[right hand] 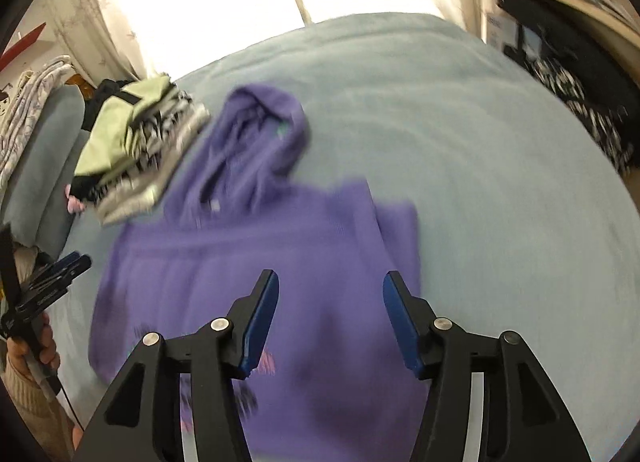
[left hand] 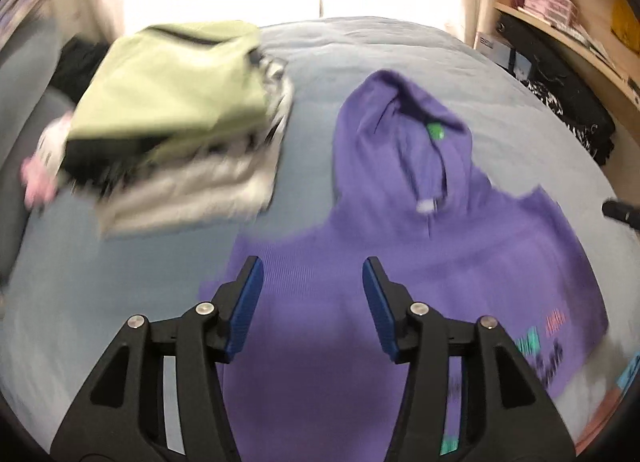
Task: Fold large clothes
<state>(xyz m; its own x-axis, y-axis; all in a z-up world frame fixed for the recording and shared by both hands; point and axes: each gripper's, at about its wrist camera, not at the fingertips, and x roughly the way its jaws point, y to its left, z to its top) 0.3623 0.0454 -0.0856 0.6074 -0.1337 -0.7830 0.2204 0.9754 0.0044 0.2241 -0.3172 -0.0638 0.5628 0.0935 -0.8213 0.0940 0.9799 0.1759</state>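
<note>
Only right wrist view shows hand [right hand: 30,346], purple hoodie [right hand: 280,262] below

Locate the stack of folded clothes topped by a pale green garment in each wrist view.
Left wrist: stack of folded clothes upper left, left of the purple hoodie's hood.
Right wrist: stack far left, mid-height, again left of the hood.
Shared landmark: the purple hoodie on the light blue bedspread.

Hoodie [left hand: 400,262] right of clothes pile [left hand: 172,114]
</note>
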